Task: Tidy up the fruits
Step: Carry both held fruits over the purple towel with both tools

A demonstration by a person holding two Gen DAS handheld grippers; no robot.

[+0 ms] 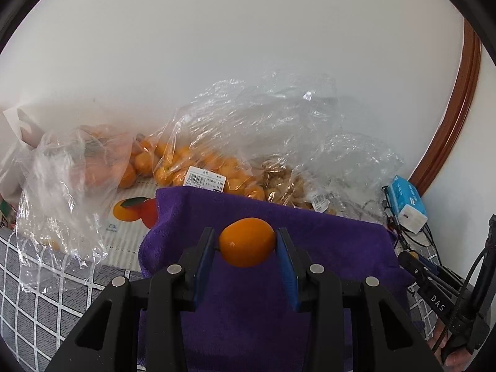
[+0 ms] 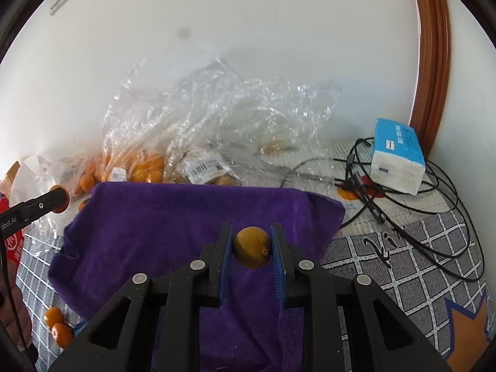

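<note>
White wall [image 1: 217, 46]; brown wooden frame [image 2: 431, 62]; daylight.

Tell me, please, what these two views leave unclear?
- Price label on the bag of oranges, left wrist view: print too small.
- Brown fruit in the crumpled bag, right wrist view: blurred by plastic glare.
- What the purple towel covers: hidden in both views.

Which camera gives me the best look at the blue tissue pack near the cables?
The right wrist view: the tissue pack sits unobstructed there, its top and front face showing, with cables beside it. The left wrist view catches the tissue pack only small and distorted near the right edge.
</note>
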